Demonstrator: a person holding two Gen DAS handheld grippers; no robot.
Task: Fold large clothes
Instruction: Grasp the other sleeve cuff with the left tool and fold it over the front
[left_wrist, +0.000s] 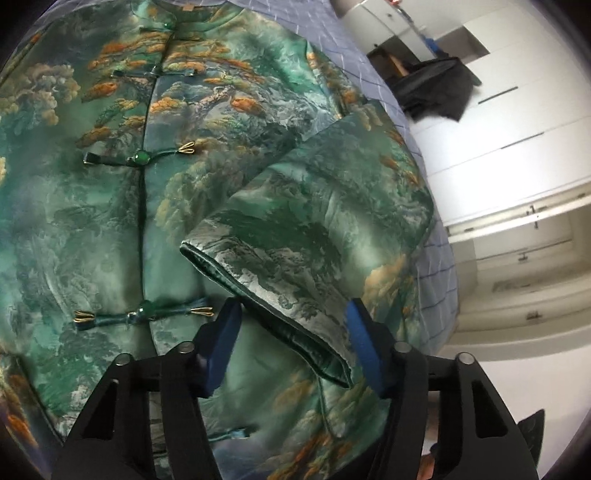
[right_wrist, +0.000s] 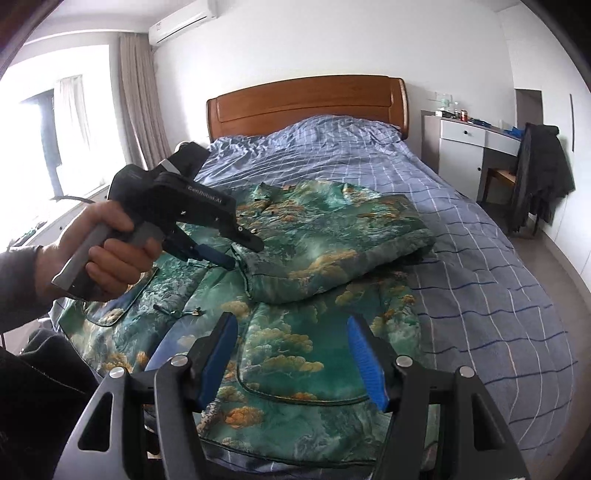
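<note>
We are working on a green patterned jacket (right_wrist: 295, 350) lying front-up across the blue checked bed (right_wrist: 480, 258), one sleeve (left_wrist: 295, 266) already folded over its chest. Going left to right: our left gripper (left_wrist: 291, 350) is straddling the sleeve's cuff, jaws partly apart, pads either side of the fabric and not visibly pressing it. If we are pulling away carelessly, a pad could be snagging the slippery cuff and dragging the fold open. Further right, our right gripper (right_wrist: 293, 354) is hovering over the jacket's lower hem, jaws standing apart, gripping nothing. A hasty grab there could be bunching both layers unevenly.
</note>
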